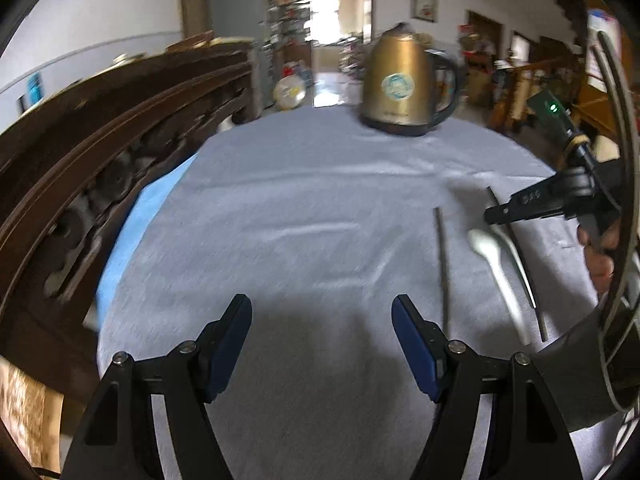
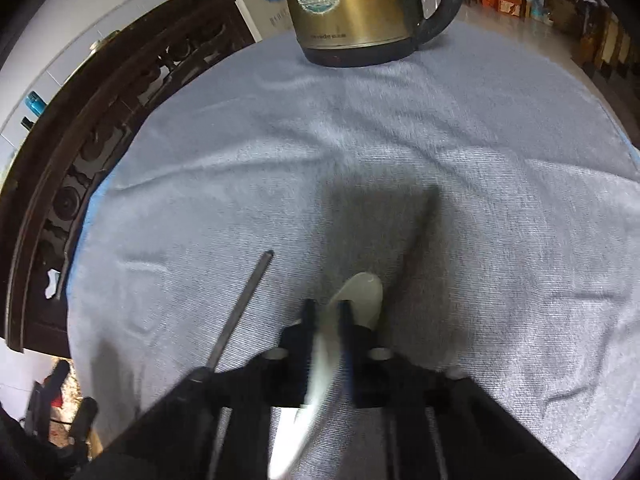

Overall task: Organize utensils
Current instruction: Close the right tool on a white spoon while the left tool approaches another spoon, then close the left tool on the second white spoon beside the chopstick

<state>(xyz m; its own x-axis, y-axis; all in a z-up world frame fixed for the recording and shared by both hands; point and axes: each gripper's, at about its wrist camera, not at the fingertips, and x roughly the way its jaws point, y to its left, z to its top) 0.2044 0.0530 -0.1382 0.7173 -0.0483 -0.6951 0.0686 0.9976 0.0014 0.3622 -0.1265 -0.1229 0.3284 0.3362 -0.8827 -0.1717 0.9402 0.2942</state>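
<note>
A white spoon (image 1: 498, 276) lies on the grey tablecloth (image 1: 300, 208) at the right, with one dark chopstick (image 1: 443, 268) to its left and another (image 1: 516, 256) along its right side. My left gripper (image 1: 322, 344) is open and empty above bare cloth, left of the utensils. My right gripper (image 2: 326, 320) is shut on the white spoon (image 2: 362, 292), whose bowl sticks out past the fingertips. One chopstick (image 2: 240, 312) lies to its left. The right gripper also shows in the left wrist view (image 1: 496, 214) over the spoon.
A gold electric kettle (image 1: 404, 84) stands at the far side of the table; it fills the top of the right wrist view (image 2: 360, 4). A dark carved wooden bench back (image 1: 100, 152) runs along the table's left edge. The cloth is wrinkled.
</note>
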